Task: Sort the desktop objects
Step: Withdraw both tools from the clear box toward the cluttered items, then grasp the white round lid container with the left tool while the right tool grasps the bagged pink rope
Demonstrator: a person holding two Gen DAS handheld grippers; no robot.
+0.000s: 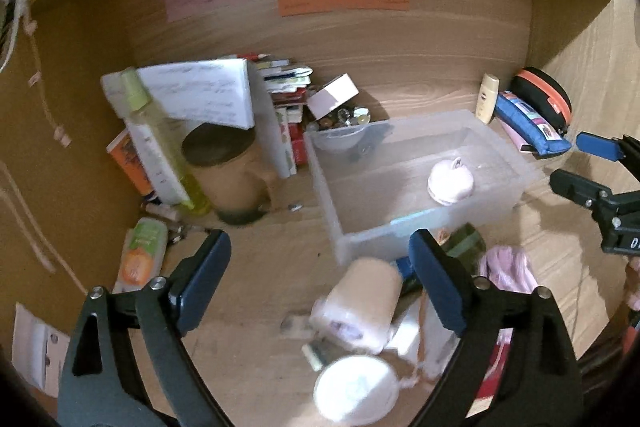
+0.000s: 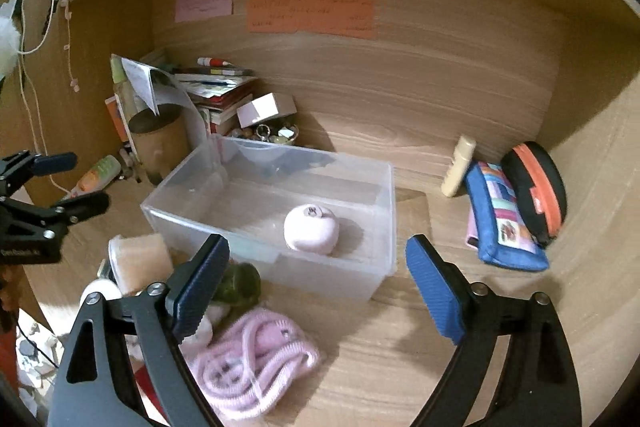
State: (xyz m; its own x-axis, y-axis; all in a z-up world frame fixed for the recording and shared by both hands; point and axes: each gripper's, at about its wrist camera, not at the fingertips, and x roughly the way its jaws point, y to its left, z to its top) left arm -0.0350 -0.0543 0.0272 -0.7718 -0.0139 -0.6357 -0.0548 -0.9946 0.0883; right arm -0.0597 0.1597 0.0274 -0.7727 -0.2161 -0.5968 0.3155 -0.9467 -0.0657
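A clear plastic bin point(image 1: 340, 227) point(image 2: 180, 227) stands mid-desk with a round pale pink object point(image 1: 451, 183) point(image 2: 311, 229) lying inside. My left gripper point(image 1: 320, 247) point(image 2: 76, 183) hovers open in front of the bin, above a tipped beige cup point(image 1: 364, 291) point(image 2: 140, 263) and a white lid point(image 1: 356, 389); nothing sits between its fingers. My right gripper point(image 2: 318, 247) point(image 1: 580, 163) is open and empty too, near the bin's front right corner. A bagged pink coiled cable point(image 2: 256, 355) point(image 1: 508, 267) and a dark green item point(image 2: 240, 285) lie by its left finger.
At the back right lean a blue pencil case point(image 2: 504, 223), a black-and-orange pouch point(image 2: 534, 187) and a cream tube point(image 2: 458, 167). At the back left stand a brown canister point(image 1: 228, 171), a spray bottle point(image 1: 160, 131), stacked books point(image 2: 216, 95) and a trinket bowl point(image 2: 268, 135). Wooden walls enclose the desk.
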